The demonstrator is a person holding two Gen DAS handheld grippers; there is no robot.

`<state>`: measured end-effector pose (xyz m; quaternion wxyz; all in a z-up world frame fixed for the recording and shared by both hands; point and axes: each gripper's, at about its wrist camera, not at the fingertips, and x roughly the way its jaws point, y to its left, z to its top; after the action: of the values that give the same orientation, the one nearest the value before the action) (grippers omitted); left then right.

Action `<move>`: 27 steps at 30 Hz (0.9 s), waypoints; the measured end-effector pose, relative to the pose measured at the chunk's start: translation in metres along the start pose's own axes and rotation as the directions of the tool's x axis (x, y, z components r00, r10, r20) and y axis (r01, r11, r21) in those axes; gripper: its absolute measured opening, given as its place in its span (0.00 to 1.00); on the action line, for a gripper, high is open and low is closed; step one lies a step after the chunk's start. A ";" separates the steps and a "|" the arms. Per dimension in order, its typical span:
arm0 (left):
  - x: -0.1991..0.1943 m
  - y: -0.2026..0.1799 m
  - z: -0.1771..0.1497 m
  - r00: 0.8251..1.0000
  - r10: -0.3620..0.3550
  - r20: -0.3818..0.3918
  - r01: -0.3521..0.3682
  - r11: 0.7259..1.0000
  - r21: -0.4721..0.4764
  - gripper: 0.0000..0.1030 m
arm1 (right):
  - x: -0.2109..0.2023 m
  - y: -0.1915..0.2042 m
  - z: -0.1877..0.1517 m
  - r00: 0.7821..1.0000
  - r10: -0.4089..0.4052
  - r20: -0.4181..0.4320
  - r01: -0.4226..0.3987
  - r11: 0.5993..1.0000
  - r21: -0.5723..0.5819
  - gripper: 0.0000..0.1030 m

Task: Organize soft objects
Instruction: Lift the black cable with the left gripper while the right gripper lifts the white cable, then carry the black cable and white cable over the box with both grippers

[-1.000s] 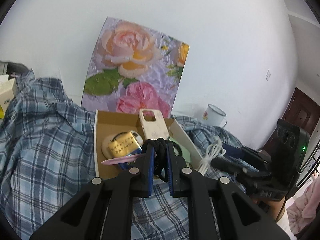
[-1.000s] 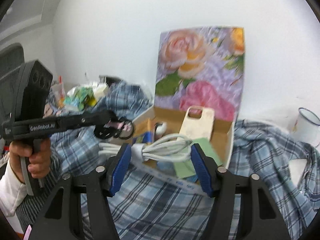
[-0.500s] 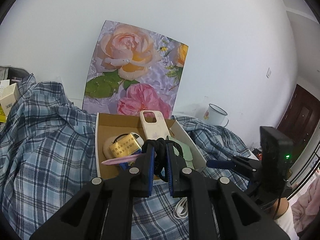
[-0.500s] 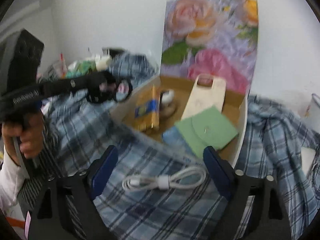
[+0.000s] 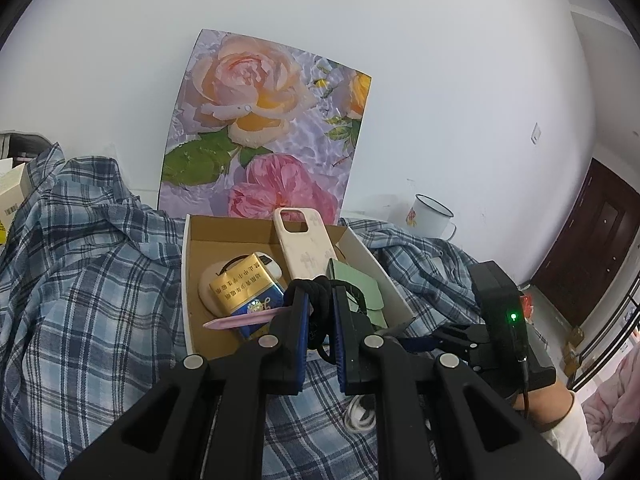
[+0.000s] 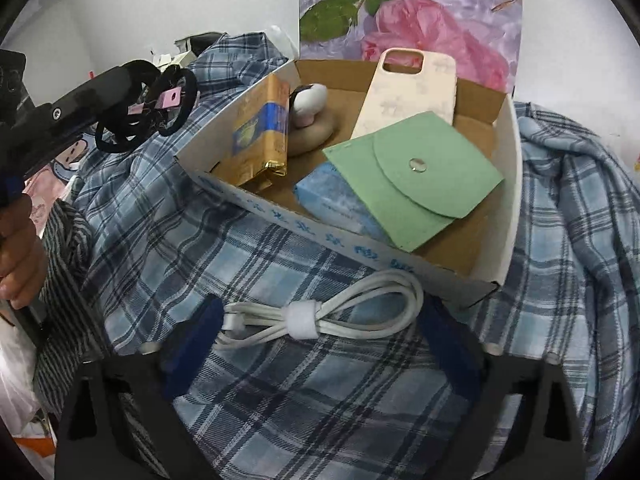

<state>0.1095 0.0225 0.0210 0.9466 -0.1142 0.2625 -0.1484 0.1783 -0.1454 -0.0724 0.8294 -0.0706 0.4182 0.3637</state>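
Note:
My left gripper (image 5: 318,312) is shut on a bundle of black hair ties (image 5: 316,300) with a pink card, just above the near end of the open cardboard box (image 5: 186,280). The right wrist view shows the same hair ties (image 6: 144,120) at the upper left. A coiled white cable (image 6: 320,316) lies on the blue plaid shirt (image 6: 280,400) in front of the box (image 6: 320,224). My right gripper (image 6: 320,320) points down over the cable, one blue pad at each end of it, and its jaws are closing. The cable (image 5: 360,416) is mostly hidden in the left wrist view.
The box holds a gold and blue packet (image 6: 264,132), a cream phone case (image 6: 412,92), a green pouch (image 6: 416,176) and a blue tissue pack (image 6: 332,200). A floral board (image 5: 260,128) leans on the wall behind. An enamel mug (image 5: 434,216) stands at the right.
My right gripper let go of the cable, which now lies on the shirt. The gripper sank and tilted down over it, opened wide, then narrowed. The left gripper kept still.

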 end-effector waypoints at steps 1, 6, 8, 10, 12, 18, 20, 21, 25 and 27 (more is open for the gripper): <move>0.000 0.000 0.000 1.000 0.000 -0.001 0.000 1.000 0.001 0.12 | -0.002 -0.002 0.000 1.000 0.002 0.009 -0.002 1.000 0.005 0.57; 0.000 0.000 -0.001 1.000 0.000 0.000 0.000 1.000 -0.001 0.12 | -0.005 0.001 0.001 0.999 0.034 0.020 -0.034 0.999 -0.007 0.57; 0.000 0.000 -0.001 1.000 0.000 0.002 0.000 1.000 -0.002 0.12 | -0.009 0.003 0.001 0.999 0.032 0.041 -0.031 0.999 -0.014 0.56; 0.000 0.000 -0.001 1.000 0.000 0.007 0.000 1.000 -0.004 0.12 | -0.017 0.002 0.002 0.996 0.029 0.079 -0.029 1.000 -0.004 0.56; -0.001 0.001 -0.001 1.000 0.001 0.011 -0.001 1.000 -0.005 0.12 | -0.027 0.001 0.003 0.991 0.030 0.131 -0.030 1.000 -0.002 0.56; -0.004 0.002 0.000 1.000 0.003 0.024 -0.003 1.000 -0.003 0.12 | -0.057 0.007 0.010 0.958 0.007 0.286 -0.002 1.000 -0.018 0.56; -0.006 0.002 0.002 1.000 0.001 0.031 -0.001 1.000 0.000 0.12 | -0.066 0.010 0.012 0.944 -0.007 0.331 0.013 1.000 -0.015 0.56; -0.007 0.001 0.003 0.999 0.003 0.033 -0.003 1.000 0.002 0.12 | -0.071 0.012 0.013 0.936 -0.013 0.352 0.020 1.000 -0.016 0.56; -0.013 -0.004 0.011 0.998 0.022 0.056 -0.023 0.999 0.022 0.12 | -0.093 0.018 0.019 0.896 -0.036 0.443 0.050 0.999 -0.021 0.56; -0.016 -0.010 0.018 0.997 0.036 0.073 -0.040 0.998 0.049 0.12 | -0.106 0.021 0.021 0.872 -0.051 0.488 0.072 0.997 -0.024 0.56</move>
<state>0.1036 0.0216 0.0463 0.9606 -0.0908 0.2266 -0.1327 0.1370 -0.1786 0.0240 0.9173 -0.0074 0.1861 0.3520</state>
